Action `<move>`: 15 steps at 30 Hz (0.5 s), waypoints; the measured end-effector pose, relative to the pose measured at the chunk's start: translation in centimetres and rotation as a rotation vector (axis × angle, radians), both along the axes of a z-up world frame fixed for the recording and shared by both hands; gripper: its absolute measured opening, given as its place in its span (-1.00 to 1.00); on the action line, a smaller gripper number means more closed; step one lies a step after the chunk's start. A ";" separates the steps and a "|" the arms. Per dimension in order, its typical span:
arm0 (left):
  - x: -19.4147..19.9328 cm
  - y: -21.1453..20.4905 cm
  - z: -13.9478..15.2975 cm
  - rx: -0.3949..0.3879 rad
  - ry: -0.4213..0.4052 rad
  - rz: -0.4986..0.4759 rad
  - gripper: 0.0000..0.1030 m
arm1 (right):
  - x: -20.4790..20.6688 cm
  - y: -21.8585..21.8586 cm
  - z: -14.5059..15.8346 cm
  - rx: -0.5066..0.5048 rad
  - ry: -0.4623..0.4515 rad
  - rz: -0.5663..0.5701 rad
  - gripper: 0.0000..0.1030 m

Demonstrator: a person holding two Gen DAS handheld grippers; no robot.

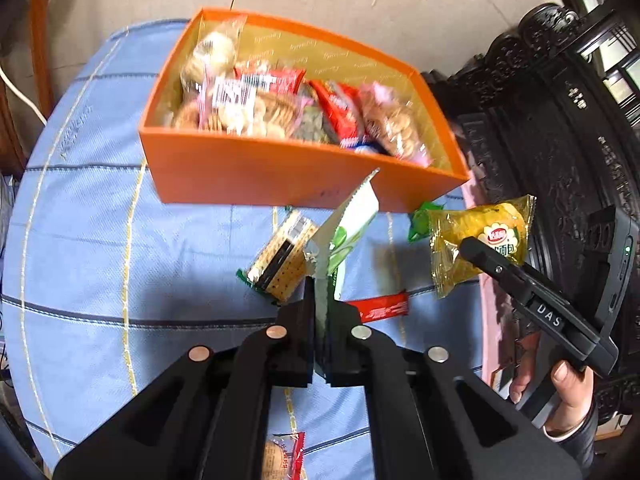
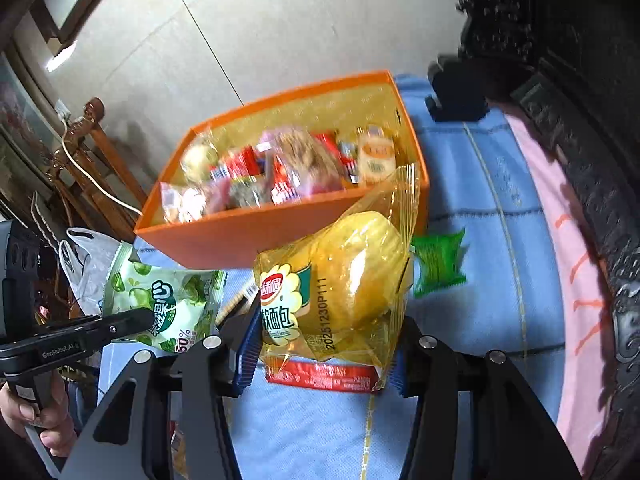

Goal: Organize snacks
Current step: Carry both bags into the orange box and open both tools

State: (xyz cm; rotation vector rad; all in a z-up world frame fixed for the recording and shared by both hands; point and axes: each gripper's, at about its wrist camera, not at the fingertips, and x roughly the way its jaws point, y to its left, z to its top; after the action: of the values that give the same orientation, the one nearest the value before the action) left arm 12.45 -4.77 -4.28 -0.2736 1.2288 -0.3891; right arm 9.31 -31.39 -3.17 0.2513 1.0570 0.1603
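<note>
Overhead, a blue checked cloth (image 1: 92, 216) covers the bench beside dark carved furniture (image 1: 560, 128) and a pale tiled floor (image 2: 200, 60). Left tongs (image 1: 320, 292) pinch the green-white packet (image 1: 352, 216); right tongs (image 2: 324, 344) clamp the yellow bread packet (image 2: 352, 276), both near the orange box (image 1: 280, 168) of snacks.

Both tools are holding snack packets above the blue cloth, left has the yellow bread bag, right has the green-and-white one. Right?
Swapped. The left tool pinches the green-and-white packet; the right tool holds the yellow bread bag. Each wrist view shows its own grip. Both are over the blue cloth.
</note>
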 end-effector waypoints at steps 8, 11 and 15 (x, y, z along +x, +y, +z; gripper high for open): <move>3.5 0.5 5.4 -0.005 -0.126 0.025 -0.96 | 4.2 0.3 4.5 -0.018 -0.119 0.031 0.01; 5.7 0.5 6.8 0.002 -0.157 0.042 -0.96 | 7.1 0.5 5.3 -0.021 -0.148 0.042 0.01; 9.2 -0.1 7.8 0.035 -0.191 0.048 -0.95 | 11.2 0.8 5.1 -0.017 -0.153 0.037 0.01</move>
State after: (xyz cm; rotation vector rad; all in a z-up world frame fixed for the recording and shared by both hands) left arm 21.65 -4.91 3.48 -0.2301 1.0393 -0.3435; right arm 20.48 -30.55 1.93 0.2005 0.9107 0.2004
